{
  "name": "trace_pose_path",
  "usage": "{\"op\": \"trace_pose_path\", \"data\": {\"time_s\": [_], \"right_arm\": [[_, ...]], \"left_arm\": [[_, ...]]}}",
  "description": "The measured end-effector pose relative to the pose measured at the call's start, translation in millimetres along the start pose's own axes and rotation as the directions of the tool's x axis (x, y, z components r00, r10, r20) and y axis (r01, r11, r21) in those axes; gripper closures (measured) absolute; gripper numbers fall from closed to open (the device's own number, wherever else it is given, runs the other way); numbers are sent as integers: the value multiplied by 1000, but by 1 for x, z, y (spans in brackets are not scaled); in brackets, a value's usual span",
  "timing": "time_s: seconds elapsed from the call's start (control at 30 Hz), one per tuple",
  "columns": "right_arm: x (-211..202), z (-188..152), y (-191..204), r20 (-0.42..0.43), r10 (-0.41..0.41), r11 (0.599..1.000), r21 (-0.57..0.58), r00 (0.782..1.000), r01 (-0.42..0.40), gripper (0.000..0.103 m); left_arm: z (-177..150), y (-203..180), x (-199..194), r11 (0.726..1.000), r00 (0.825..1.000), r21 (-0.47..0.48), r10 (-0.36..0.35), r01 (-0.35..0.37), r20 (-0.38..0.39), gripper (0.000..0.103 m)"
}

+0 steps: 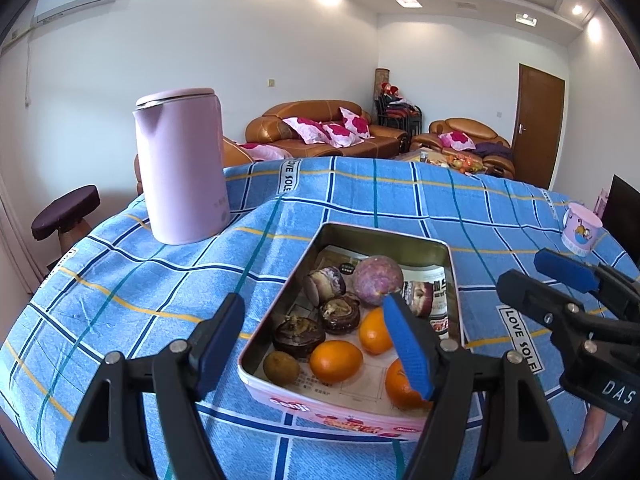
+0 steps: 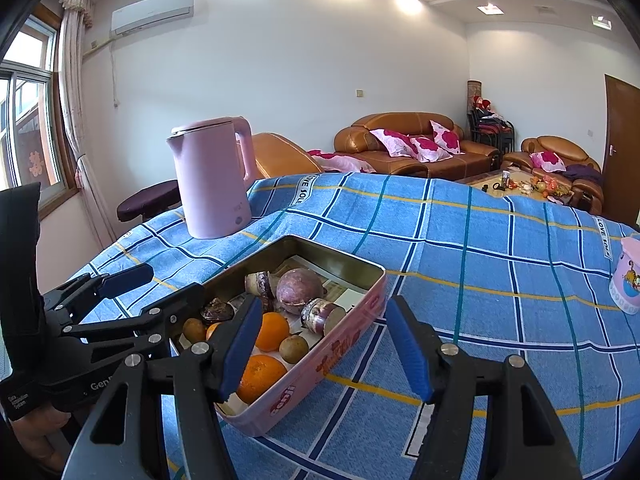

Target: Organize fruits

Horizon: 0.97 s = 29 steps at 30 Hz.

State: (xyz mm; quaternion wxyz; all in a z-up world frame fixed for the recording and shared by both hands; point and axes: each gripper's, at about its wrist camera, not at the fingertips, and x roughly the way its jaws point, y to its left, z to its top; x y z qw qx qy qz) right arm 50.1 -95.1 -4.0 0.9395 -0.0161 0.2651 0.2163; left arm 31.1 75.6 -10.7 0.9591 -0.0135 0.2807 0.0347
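Note:
A pink metal tin sits on the blue checked tablecloth and holds fruit: three oranges, a round purple fruit, several cut dark halves and a small brown fruit. My left gripper is open and empty, above the tin's near end. My right gripper is open and empty, straddling the tin's right wall. Each gripper shows in the other's view: the right one at right, the left one at left.
A pink kettle stands on the table behind the tin to the left. A pink cartoon cup stands at the far right. A stool is beyond the table's left edge. Sofas lie behind.

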Motion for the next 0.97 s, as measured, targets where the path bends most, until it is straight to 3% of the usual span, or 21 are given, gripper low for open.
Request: {"op": "trace_pose_path", "data": {"time_s": [0.37, 0.67, 0.97], "right_arm": [[-5, -2, -9, 12, -9, 1000, 16, 1000, 9, 37], [-6, -5, -11, 8, -9, 1000, 14, 1000, 9, 37], [-7, -9, -20, 1, -22, 999, 23, 1000, 22, 37]], "left_arm": [[1, -5, -6, 1000, 1000, 10, -5, 4, 13, 27], [0, -9, -5, 999, 999, 17, 33, -33, 20, 10], [-2, -15, -8, 998, 998, 43, 43, -45, 43, 8]]}}
